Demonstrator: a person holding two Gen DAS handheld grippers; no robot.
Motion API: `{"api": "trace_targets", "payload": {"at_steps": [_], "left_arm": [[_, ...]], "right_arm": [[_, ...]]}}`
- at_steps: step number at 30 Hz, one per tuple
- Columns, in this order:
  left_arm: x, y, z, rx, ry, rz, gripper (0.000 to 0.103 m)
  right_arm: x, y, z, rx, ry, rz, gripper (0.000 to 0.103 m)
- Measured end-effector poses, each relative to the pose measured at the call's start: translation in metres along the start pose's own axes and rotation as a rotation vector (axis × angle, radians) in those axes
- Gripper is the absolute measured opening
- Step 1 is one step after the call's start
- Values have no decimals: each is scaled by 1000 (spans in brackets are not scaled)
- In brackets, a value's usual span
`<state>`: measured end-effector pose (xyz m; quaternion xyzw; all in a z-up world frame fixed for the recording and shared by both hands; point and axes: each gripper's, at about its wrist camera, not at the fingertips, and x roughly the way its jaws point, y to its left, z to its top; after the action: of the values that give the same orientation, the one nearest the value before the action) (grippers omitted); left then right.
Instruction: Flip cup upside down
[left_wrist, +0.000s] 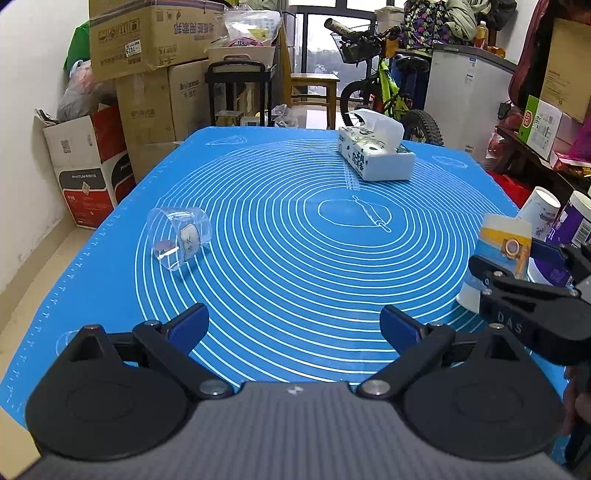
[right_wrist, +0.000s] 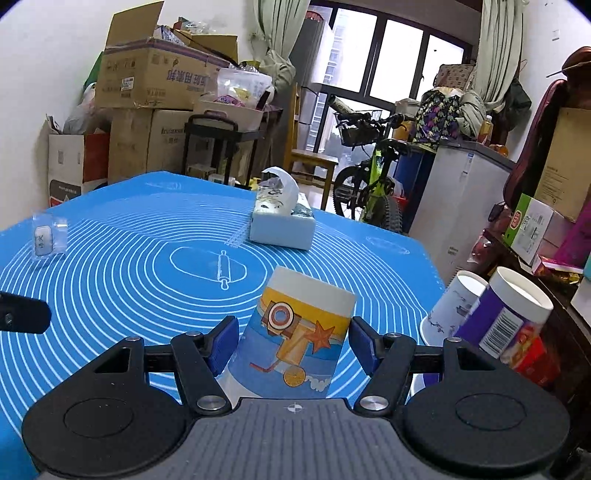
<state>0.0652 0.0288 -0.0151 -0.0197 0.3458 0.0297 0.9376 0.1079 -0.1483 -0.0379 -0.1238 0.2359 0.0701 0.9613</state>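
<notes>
A printed paper cup (right_wrist: 295, 339) with a yellow band, a starfish and a blue scene stands upside down on the blue mat (right_wrist: 129, 277), wide end down. My right gripper (right_wrist: 291, 343) is open, its blue pads on either side of the cup with a small gap on each side. The cup also shows in the left wrist view (left_wrist: 498, 258), with the right gripper (left_wrist: 517, 280) around it. My left gripper (left_wrist: 293, 325) is open and empty over the mat's near edge.
A clear plastic cup (left_wrist: 179, 238) lies on its side at the mat's left. A tissue box (left_wrist: 375, 155) stands at the far side. A white paper cup (right_wrist: 452, 306) and a purple paper cup (right_wrist: 506, 314) stand at the right edge. Boxes and a bicycle lie beyond the table.
</notes>
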Motion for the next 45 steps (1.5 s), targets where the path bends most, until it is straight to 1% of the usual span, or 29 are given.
{"api": "trace_targets", "payload": {"at_steps": [16, 19, 21, 25, 27, 30, 33, 36, 45], "left_arm": [[-7, -11, -9, 22, 22, -28, 98], [-11, -13, -11, 26, 20, -36, 98], [-16, -15, -14, 32, 15, -44, 98], [-27, -22, -21, 50, 1, -51, 98], [-31, -26, -24, 61, -1, -58, 98], [-39, -32, -29, 71, -10, -71, 98], [-47, -38, -35, 82, -22, -84, 98], [-54, -43, -41, 92, -27, -90, 98], [-65, -56, -53, 131, -25, -103, 98]], "right_arm": [[-13, -8, -18, 65, 56, 58, 68], [-18, -13, -19, 79, 60, 78, 72], [-25, -16, -19, 90, 63, 98, 82], [-48, -24, -22, 113, 67, 115, 88], [-61, -29, -25, 127, 69, 118, 95], [-80, -34, -31, 131, 77, 116, 95], [-95, -40, -39, 129, 108, 114, 95], [-110, -41, -47, 106, 118, 99, 95], [-139, -48, -61, 128, 130, 112, 96]]}}
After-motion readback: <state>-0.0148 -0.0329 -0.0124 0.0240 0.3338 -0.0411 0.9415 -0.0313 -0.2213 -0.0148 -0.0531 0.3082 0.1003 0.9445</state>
